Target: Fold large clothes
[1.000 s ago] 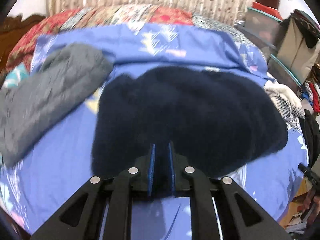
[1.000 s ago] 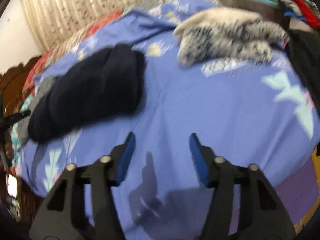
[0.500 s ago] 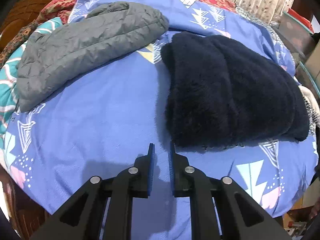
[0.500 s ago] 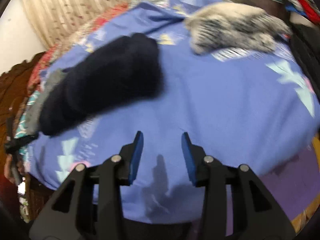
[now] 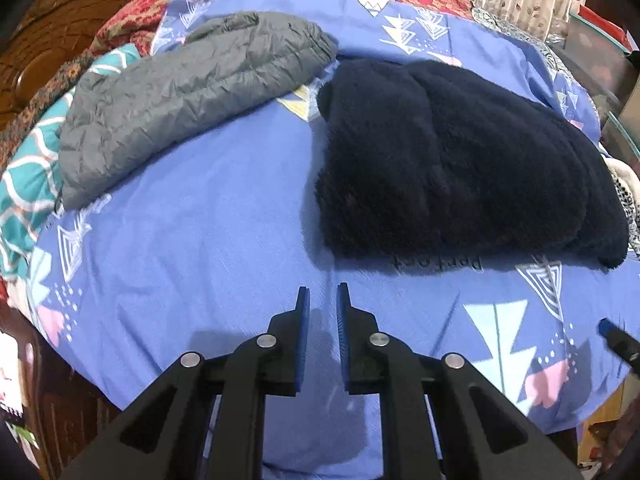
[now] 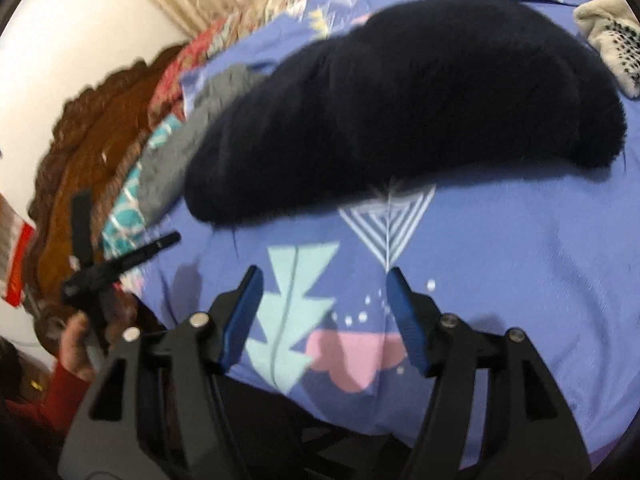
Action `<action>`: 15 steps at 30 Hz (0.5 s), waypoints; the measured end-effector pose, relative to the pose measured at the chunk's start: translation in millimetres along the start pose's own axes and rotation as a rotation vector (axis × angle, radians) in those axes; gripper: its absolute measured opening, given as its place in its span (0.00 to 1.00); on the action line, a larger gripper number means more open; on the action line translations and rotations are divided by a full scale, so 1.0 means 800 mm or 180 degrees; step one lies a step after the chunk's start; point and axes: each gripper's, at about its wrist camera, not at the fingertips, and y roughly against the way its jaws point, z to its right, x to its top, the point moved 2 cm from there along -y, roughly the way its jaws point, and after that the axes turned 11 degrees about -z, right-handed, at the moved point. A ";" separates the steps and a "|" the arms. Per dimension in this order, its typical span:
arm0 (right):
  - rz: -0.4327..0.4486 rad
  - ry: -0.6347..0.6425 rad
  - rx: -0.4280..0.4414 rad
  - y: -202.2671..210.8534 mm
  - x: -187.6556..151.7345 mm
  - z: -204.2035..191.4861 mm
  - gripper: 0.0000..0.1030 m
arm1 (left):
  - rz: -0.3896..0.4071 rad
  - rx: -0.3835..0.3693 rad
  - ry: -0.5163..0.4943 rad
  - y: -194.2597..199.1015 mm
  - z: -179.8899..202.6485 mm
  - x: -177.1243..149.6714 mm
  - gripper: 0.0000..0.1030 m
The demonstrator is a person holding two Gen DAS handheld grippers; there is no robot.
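Both claws hang empty over the bed [image 5: 208, 216]. The left claw [image 5: 320, 308] has its pads drawn close with only a thin gap and nothing between them. The right claw [image 6: 320, 300] is opening as we speak, jaws spreading over bare sheet, nothing caught.

The fleece [image 5: 460, 168], dark navy and bundled, lies at one o'clock from the left claw, its near edge close ahead. From the right claw the fleece [image 6: 400, 100] sits at twelve, long axis running nine to three across the view, near hem just beyond the fingertips. I'd call the right claw better squared to that hem.

A grey jacket [image 5: 184, 92] rests at ten o'clock from the left claw, its end almost touching the fleece. A speckled knit [image 6: 612, 40] sits at two o'clock from the right claw.
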 end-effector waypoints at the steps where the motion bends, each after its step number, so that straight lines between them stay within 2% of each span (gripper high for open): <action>1: -0.0036 -0.0010 -0.0040 -0.002 -0.003 0.003 0.60 | -0.0016 -0.0007 0.0000 -0.002 0.002 -0.002 0.36; 6: -0.0069 -0.0186 -0.0101 0.003 -0.014 0.032 0.61 | -0.0098 -0.0022 0.0005 -0.011 0.011 -0.017 0.36; 8: -0.0020 -0.0251 -0.0157 0.008 -0.017 0.043 0.70 | -0.0123 -0.0038 -0.0005 -0.013 0.017 -0.020 0.36; 11: 0.0029 -0.0318 -0.0183 0.009 -0.014 0.054 0.77 | -0.0117 -0.0079 -0.0038 -0.015 0.024 -0.024 0.37; 13: 0.0058 -0.0369 -0.0185 0.010 -0.015 0.059 0.79 | -0.0079 -0.0076 -0.0043 -0.013 0.027 -0.025 0.40; 15: 0.0060 -0.0399 -0.0194 0.009 -0.015 0.063 0.80 | -0.0005 -0.0064 -0.0019 -0.011 0.028 -0.025 0.53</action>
